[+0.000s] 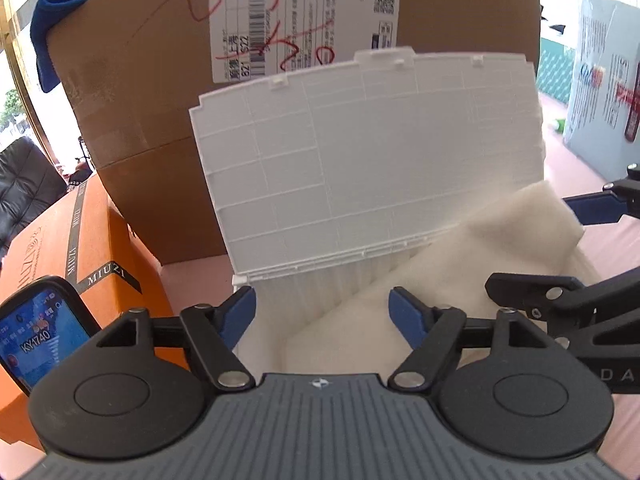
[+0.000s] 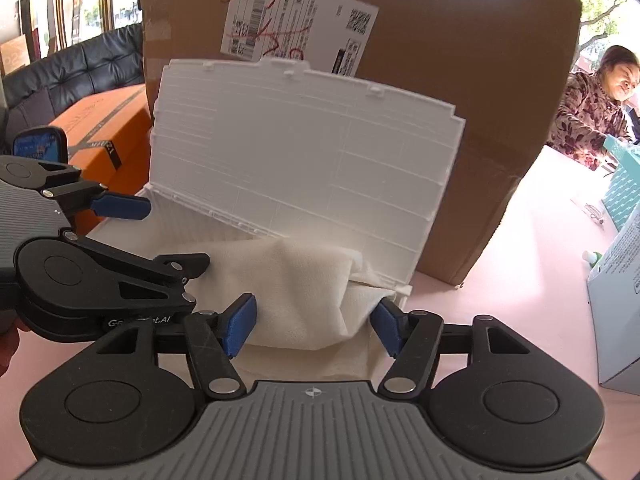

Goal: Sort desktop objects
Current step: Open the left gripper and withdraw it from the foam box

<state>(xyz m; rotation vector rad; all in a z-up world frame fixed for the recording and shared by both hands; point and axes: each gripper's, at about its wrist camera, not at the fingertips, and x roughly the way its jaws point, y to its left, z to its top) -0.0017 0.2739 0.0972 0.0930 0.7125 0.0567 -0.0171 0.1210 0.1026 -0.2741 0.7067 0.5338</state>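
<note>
A white plastic box stands on the pink table with its ribbed lid (image 1: pixel 360 152) (image 2: pixel 300 160) tilted up against a carton. A white cloth (image 1: pixel 460 264) (image 2: pixel 288 280) lies crumpled inside the box, bulging over its near and right edges. My left gripper (image 1: pixel 324 308) (image 2: pixel 156 236) hovers open over the box's left half, with nothing between its blue pads. My right gripper (image 2: pixel 314 322) (image 1: pixel 560 248) is open over the right half. A fold of the cloth sits between its pads, which stand apart from it on both sides.
A large cardboard carton (image 1: pixel 152 92) (image 2: pixel 480 80) with a shipping label rises right behind the box. An orange box (image 1: pixel 80 248) (image 2: pixel 100 128) and a phone (image 1: pixel 36 340) sit at the left. Light blue boxes (image 2: pixel 620 300) stand at the right, where a person (image 2: pixel 592 112) leans over the table.
</note>
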